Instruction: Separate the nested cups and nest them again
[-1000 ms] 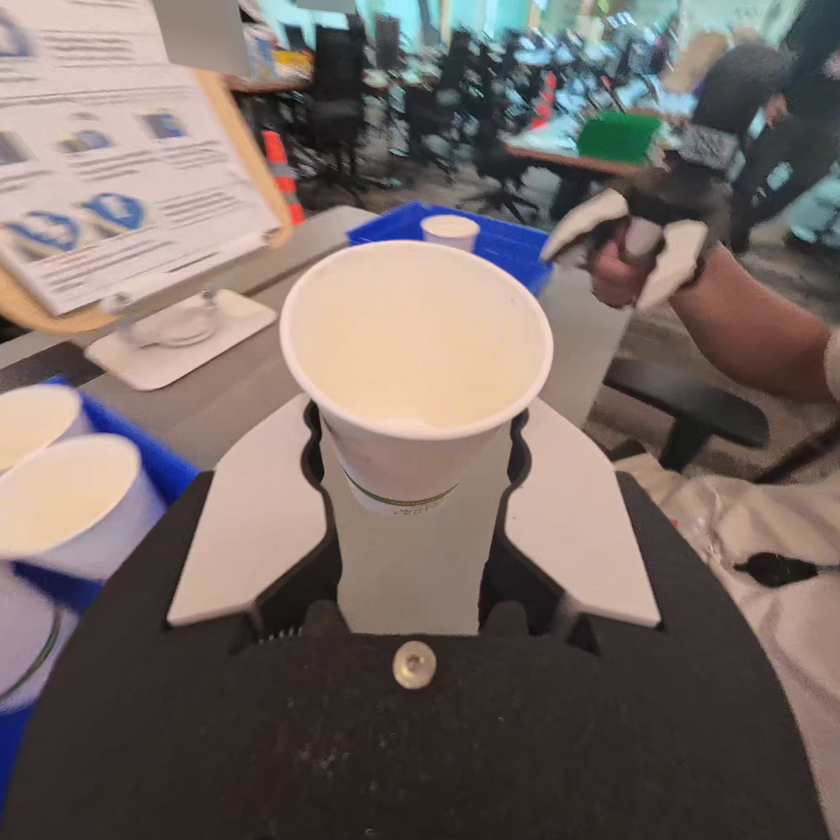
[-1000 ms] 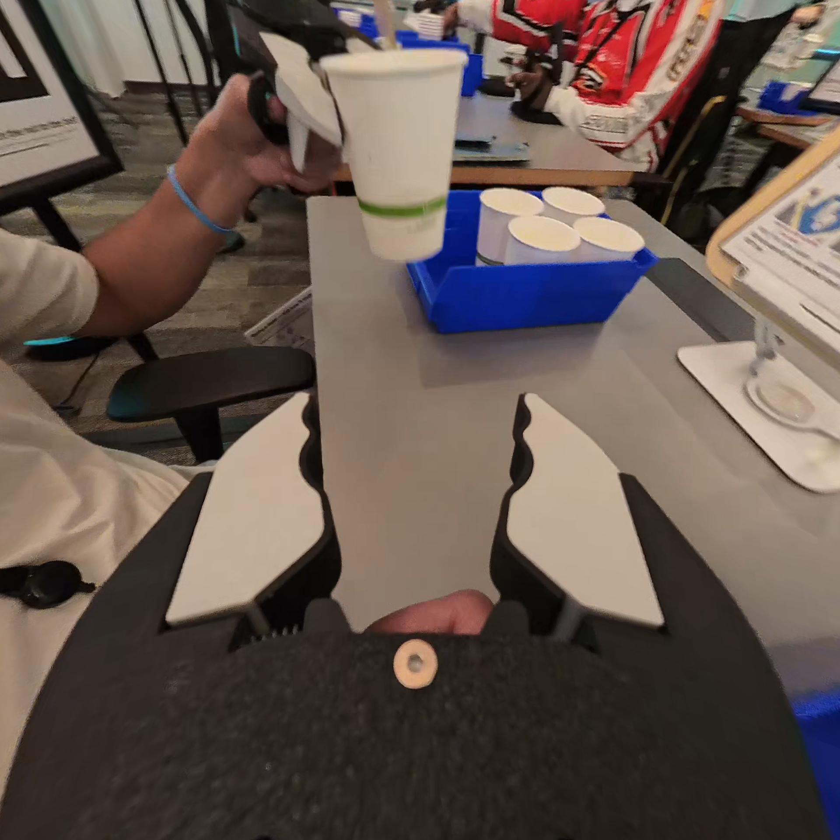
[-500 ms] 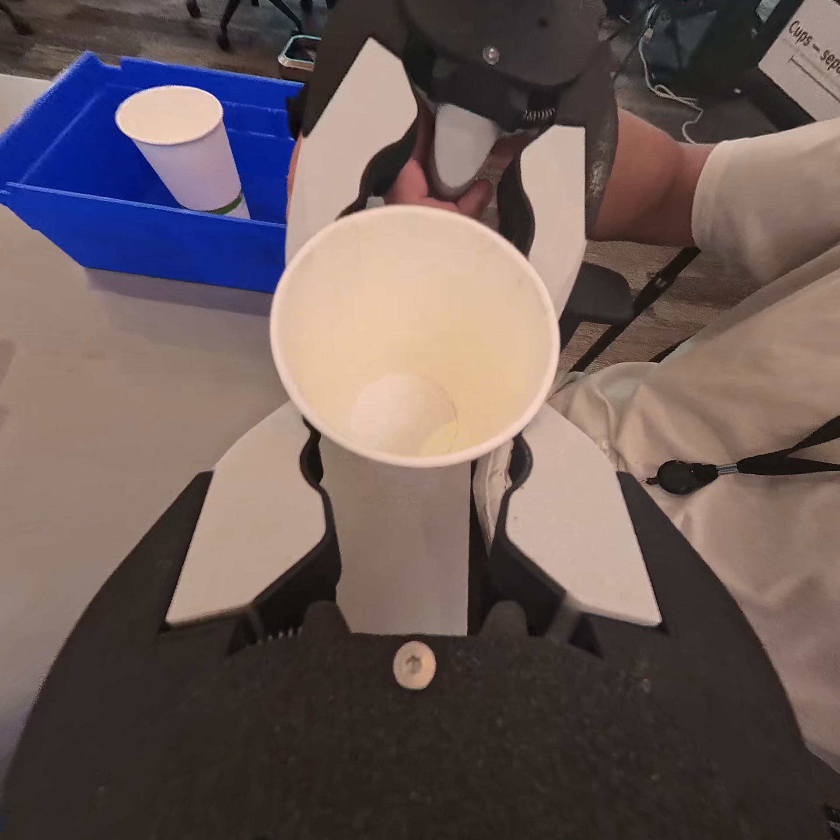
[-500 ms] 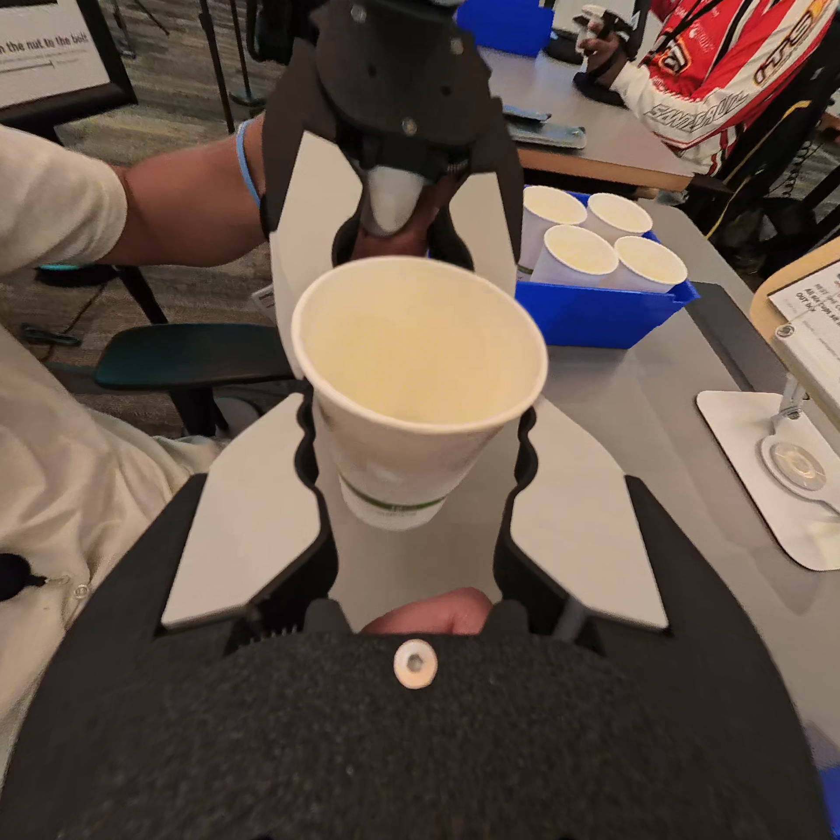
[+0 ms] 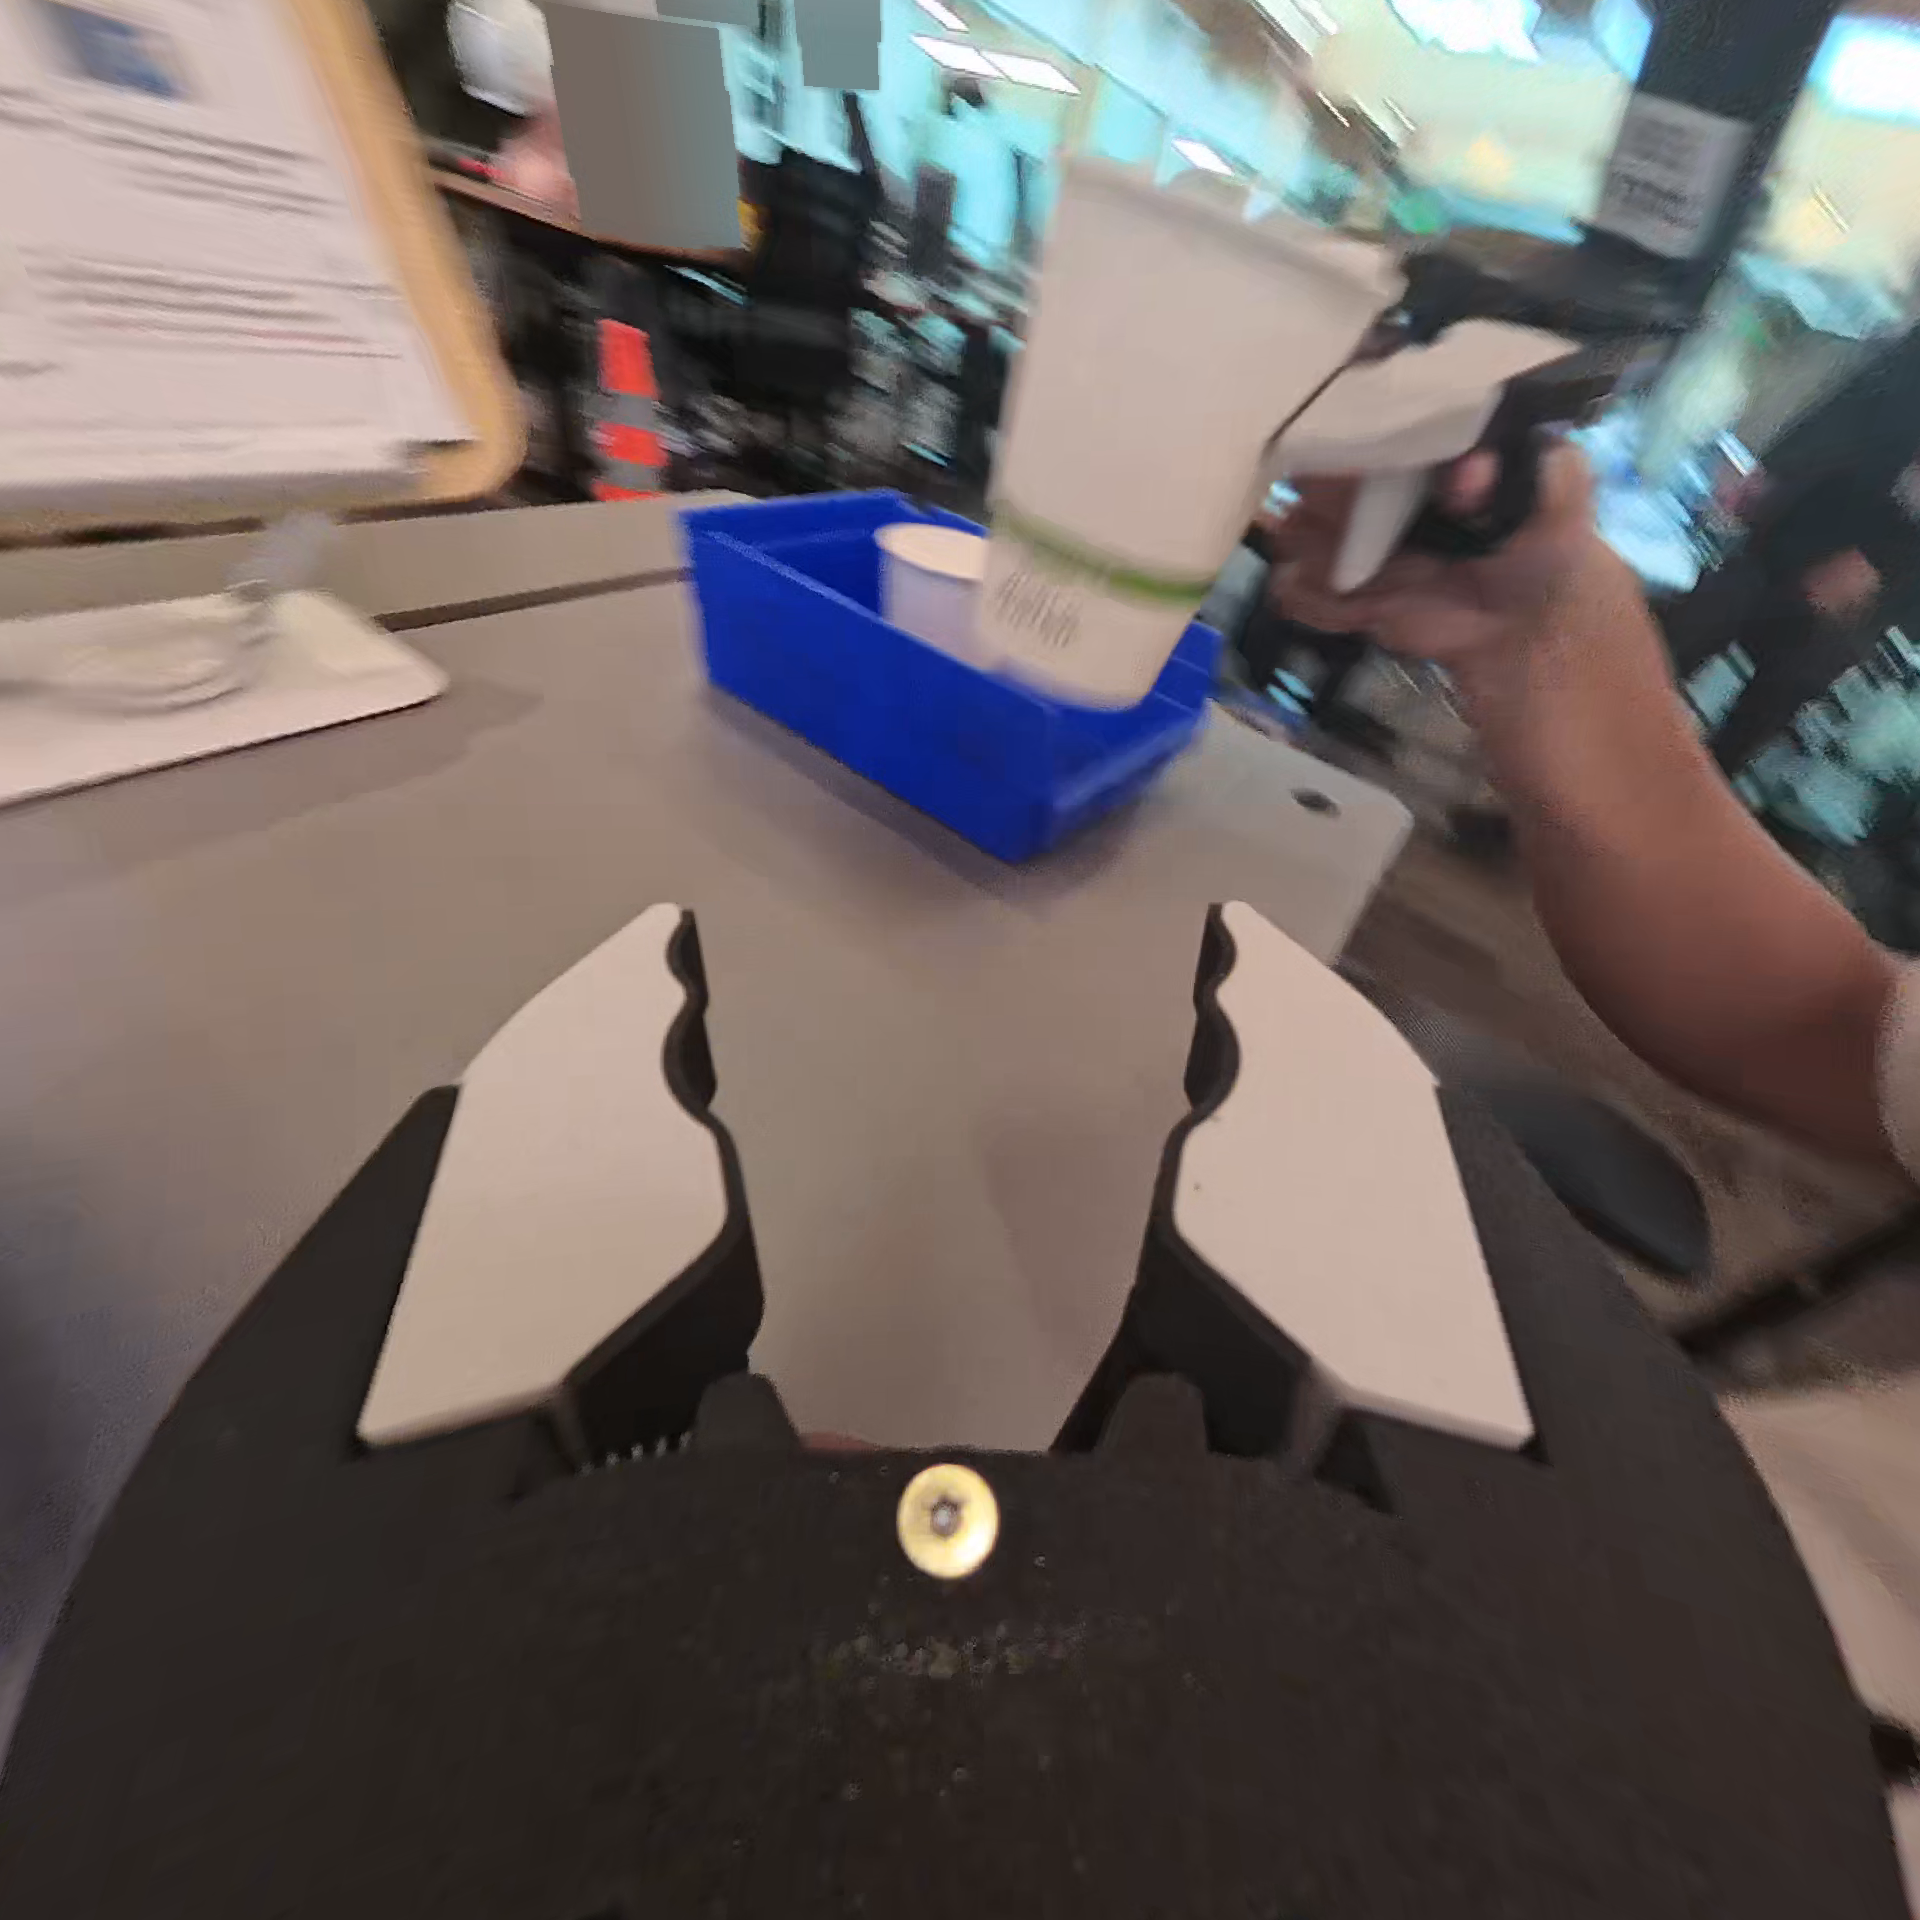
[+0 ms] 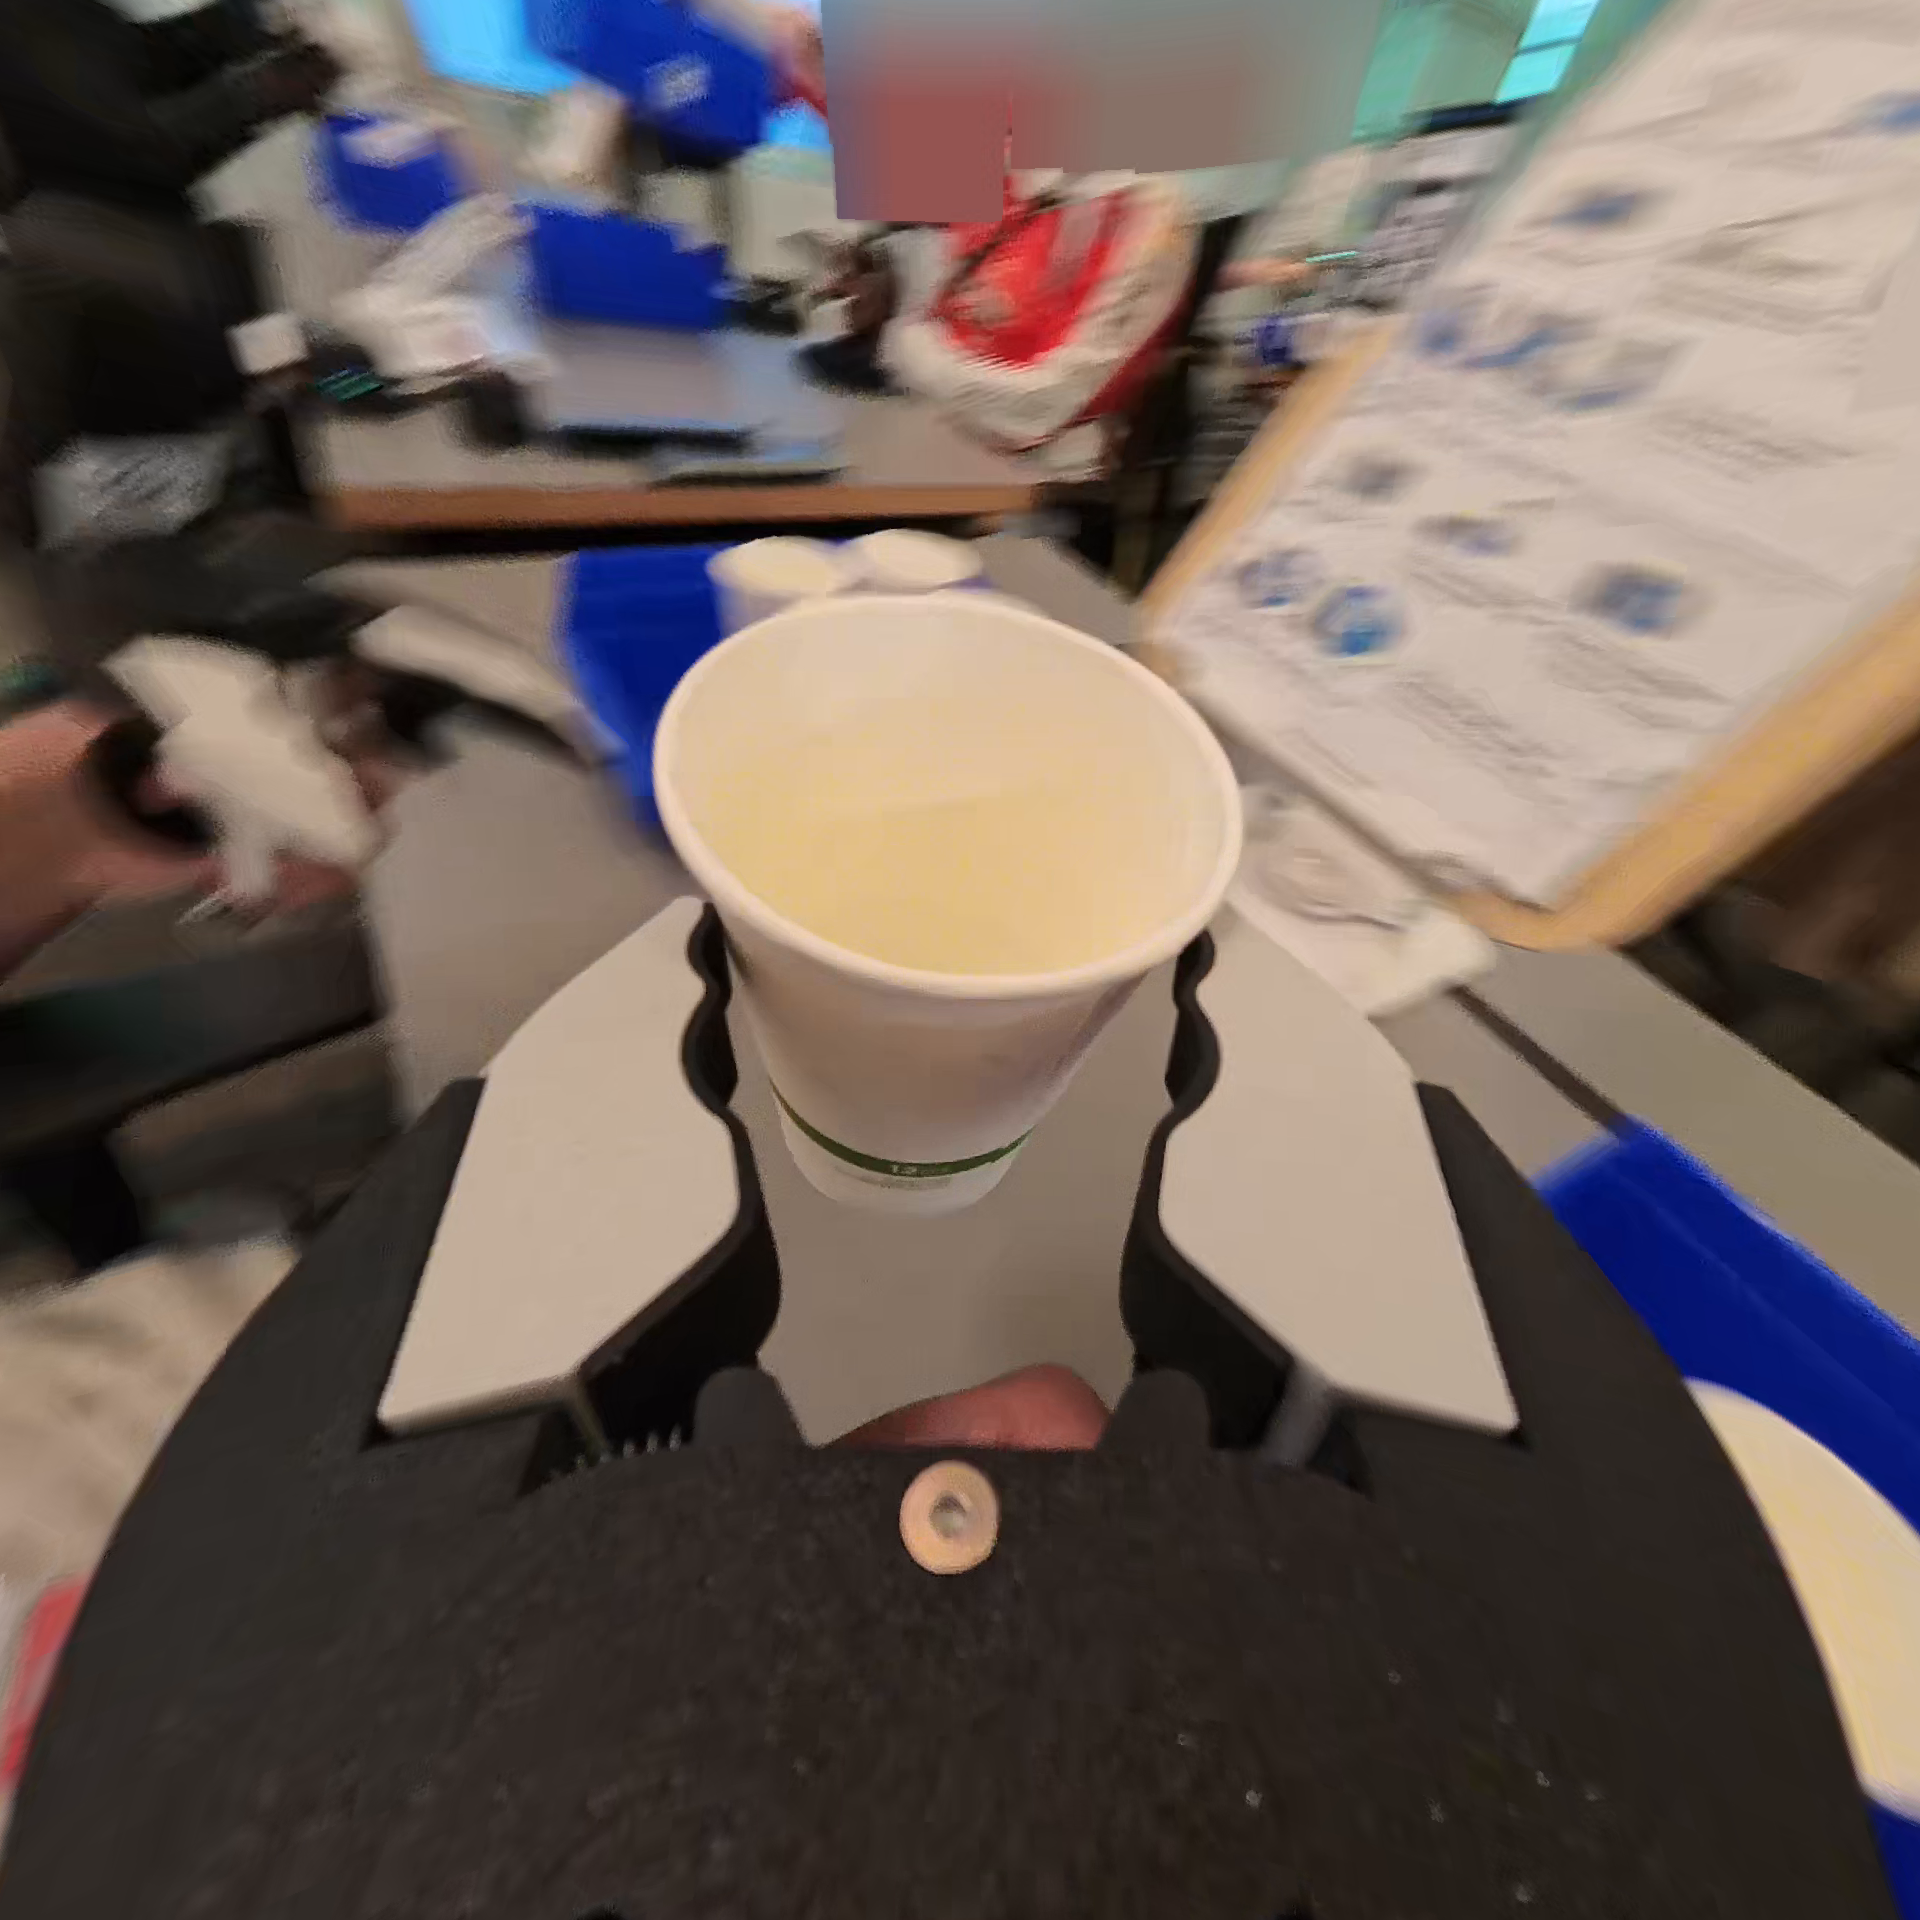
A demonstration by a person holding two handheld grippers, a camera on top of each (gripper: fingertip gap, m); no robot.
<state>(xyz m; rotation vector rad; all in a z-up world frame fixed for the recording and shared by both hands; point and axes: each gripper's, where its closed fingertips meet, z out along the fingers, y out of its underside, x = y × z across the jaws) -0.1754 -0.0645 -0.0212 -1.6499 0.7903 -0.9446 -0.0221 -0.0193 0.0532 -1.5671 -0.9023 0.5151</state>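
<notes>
I see the grey table (image 5: 582, 894) spread under both grippers. A blue bin (image 5: 914, 686) sits on the table's far right part in my left wrist view, with one white cup (image 5: 920, 582) standing inside it. Left of that bin, a tilted board (image 5: 208, 239) of printed sheets rises on a white base (image 5: 208, 675). My left gripper (image 5: 948, 1023) hangs over the table nearer than the bin, its fingers spread wide with nothing between them. My right gripper (image 6: 948, 1023) grips a white cup with a green band (image 6: 935, 883), fingers pressed on its sides, the mouth tipped toward the camera. From the left wrist view that cup (image 5: 1153, 436) is up in the air just above the bin, clear of the table.
</notes>
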